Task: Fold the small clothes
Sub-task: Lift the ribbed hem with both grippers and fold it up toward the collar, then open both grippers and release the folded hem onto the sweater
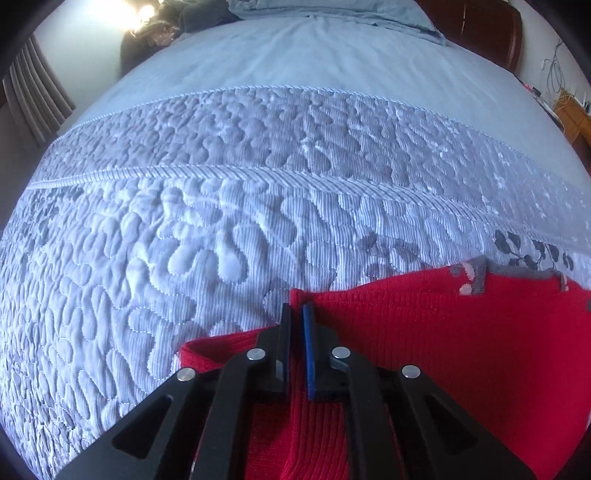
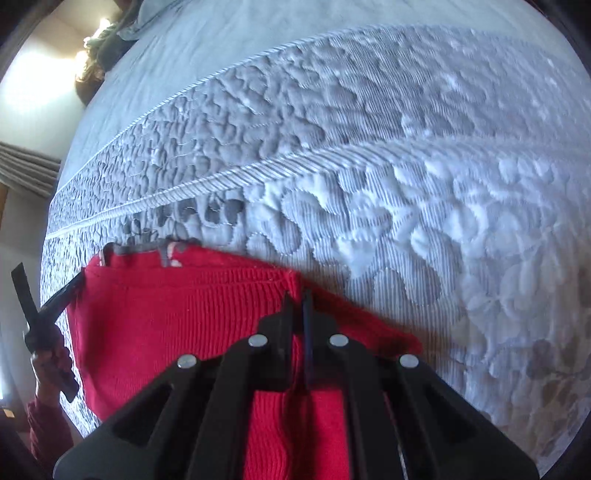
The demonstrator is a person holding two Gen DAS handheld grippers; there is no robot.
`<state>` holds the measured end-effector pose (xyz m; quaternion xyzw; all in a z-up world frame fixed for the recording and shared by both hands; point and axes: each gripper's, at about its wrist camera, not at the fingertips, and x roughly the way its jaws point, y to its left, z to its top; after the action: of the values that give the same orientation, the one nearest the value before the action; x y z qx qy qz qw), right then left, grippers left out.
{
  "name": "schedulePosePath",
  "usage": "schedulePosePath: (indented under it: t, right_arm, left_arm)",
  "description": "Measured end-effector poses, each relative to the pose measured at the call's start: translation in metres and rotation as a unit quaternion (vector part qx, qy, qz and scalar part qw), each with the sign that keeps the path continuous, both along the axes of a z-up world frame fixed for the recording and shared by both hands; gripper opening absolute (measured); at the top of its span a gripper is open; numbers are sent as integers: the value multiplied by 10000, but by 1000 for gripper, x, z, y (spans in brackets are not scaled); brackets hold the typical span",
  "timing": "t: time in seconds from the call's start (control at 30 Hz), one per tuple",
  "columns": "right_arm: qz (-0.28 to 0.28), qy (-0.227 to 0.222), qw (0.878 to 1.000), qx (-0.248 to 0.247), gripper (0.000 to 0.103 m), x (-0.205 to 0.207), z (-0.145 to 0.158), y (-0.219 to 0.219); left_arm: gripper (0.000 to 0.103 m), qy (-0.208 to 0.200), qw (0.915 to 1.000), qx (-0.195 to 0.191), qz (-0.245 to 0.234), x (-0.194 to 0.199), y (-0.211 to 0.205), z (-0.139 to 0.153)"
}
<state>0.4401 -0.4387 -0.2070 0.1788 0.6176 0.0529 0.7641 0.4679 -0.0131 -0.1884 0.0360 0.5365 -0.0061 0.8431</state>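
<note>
Left gripper (image 1: 297, 314): fingers pressed nearly together, pinching the left corner of the red knit sweater (image 1: 461, 350). A ridge of red ribbing runs up between the two pads; the blue pad (image 1: 308, 350) sits on the right side of the pinch.

Sweater lies on the blue-grey quilted bedspread (image 1: 184, 229), near its close edge, spread flat between the two grippers. Grey patterned trim (image 1: 476, 275) shows along its far edge. A folded-over red flap sticks out just left of the left gripper.

Right gripper (image 2: 297, 299): fingers pressed together too, clamping the sweater's right corner (image 2: 291, 277), with bunched knit below the pads. From this view the left gripper (image 2: 51, 310) is at the sweater's far left edge, held in the person's hand (image 2: 50, 363), red sleeve (image 2: 46, 435) below it.

Beyond the quilt: plain blue sheet (image 1: 314, 51), brown headboard (image 1: 476, 26), curtain (image 1: 33, 99) at left.
</note>
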Motion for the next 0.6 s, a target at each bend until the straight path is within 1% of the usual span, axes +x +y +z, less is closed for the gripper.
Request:
schedulePosePath:
  t: [0.07,0.1,0.13,0.17,0.2,0.23,0.3,0.33,0.37,0.4,0.43,0.47,0.53,0.6]
  right_arm:
    - [-103,-22,9999,102,4,-2,-4,-4]
    - [-108,-22,9999,88,4,-5,0,-3]
    - [-92,-28,9999,84,10,-6,3,-3]
    - [-57,-49,9999,70,23,-10,10,-2]
    - [-22,-101,9999,24,31,-16,18,-2]
    - [48,-194,9998,-75,43,-25,29,-2]
    - [156,-319,9993,-76,47,-46,50,-4]
    - [189,-337,9992,35,52,-62,58,-7]
    - [185,-292,9994,90,56,-81,64,-9]
    - [222,-271,9993,129,58,-96,68,-8]
    - [299,-220,9992,163,64,-118,70,-8]
    - [354,-168,9990,199,67,-140,70,-8]
    - [433,-38,9986,287,69,-173,66,-3]
    - [476,120,9979,417,70,-202,58,3]
  left_arm:
    - [9,-64,9999,137,-42,-3,-3,1]
    - [11,-73,9997,231,-70,-4,-5,2]
    - [16,-60,9995,290,-56,-6,-5,5]
    - [21,-37,9996,283,-25,-8,-4,10]
    - [30,9,9998,215,38,-12,0,16]
    - [40,76,9998,120,108,-17,4,23]
    - [46,217,9994,-227,154,-37,20,41]
    - [51,299,9990,-322,108,-49,26,48]
    - [54,404,9987,-301,69,-63,33,52]
    - [61,529,9982,-274,18,-84,42,55]
    - [64,610,9977,-309,-11,-101,48,56]
    - [64,718,9968,-345,-31,-120,56,56]
    - [64,872,9945,-574,-46,-156,72,55]
    - [64,1017,9918,-769,69,-186,86,51]
